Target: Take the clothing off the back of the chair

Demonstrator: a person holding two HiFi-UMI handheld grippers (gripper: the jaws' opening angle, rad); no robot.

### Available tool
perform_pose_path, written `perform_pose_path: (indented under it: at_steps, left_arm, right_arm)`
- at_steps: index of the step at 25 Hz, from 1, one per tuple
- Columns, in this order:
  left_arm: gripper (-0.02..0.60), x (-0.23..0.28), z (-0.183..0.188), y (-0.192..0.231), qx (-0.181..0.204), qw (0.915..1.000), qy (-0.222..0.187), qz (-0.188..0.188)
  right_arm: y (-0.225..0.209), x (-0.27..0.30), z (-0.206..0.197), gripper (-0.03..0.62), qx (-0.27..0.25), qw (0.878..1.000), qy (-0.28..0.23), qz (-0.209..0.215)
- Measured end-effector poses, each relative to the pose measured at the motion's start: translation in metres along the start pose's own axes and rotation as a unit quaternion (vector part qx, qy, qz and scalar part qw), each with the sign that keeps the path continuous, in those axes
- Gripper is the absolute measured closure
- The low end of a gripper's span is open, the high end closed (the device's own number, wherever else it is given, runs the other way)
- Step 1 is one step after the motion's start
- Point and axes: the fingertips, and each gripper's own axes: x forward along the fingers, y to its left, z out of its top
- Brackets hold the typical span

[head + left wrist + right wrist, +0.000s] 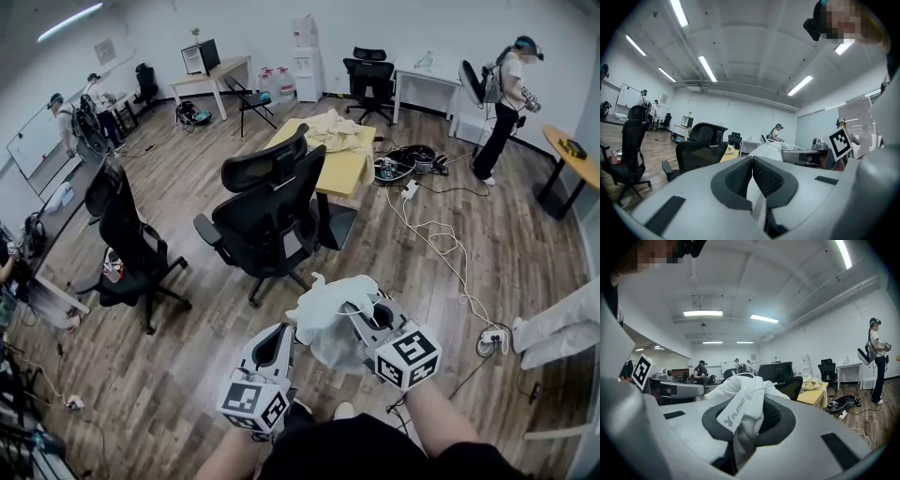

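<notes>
Head view: the white garment (328, 305) hangs bunched between the left gripper (283, 334) and the right gripper (359, 314), clear of the black chair (272, 202) (which stands just beyond). Left gripper view: the jaws pinch a thin pale strip of cloth. Right gripper view: the jaws clamp the garment's tagged fold.

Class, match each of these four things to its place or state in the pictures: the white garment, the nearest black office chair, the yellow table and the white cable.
Things:
1. white garment
2. black office chair
3. yellow table
4. white cable

Places or states:
A. piled with pale cloth
B. trails across the floor
C. clamped in the right gripper
D. backrest bare, nothing draped over it

Pairs: 1-C, 2-D, 3-A, 4-B
</notes>
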Motion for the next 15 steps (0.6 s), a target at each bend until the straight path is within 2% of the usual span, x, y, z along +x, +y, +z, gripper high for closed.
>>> perform_pose_path:
  at_steps: [15]
  left_arm:
    - [0.563, 0.0056, -0.0022, -0.0027, -0.004, 1.0, 0.0, -0.001]
  right_arm:
    - [-0.0001, 0.0, -0.0035, 0.53, -0.007, 1.0, 0.007, 0.004]
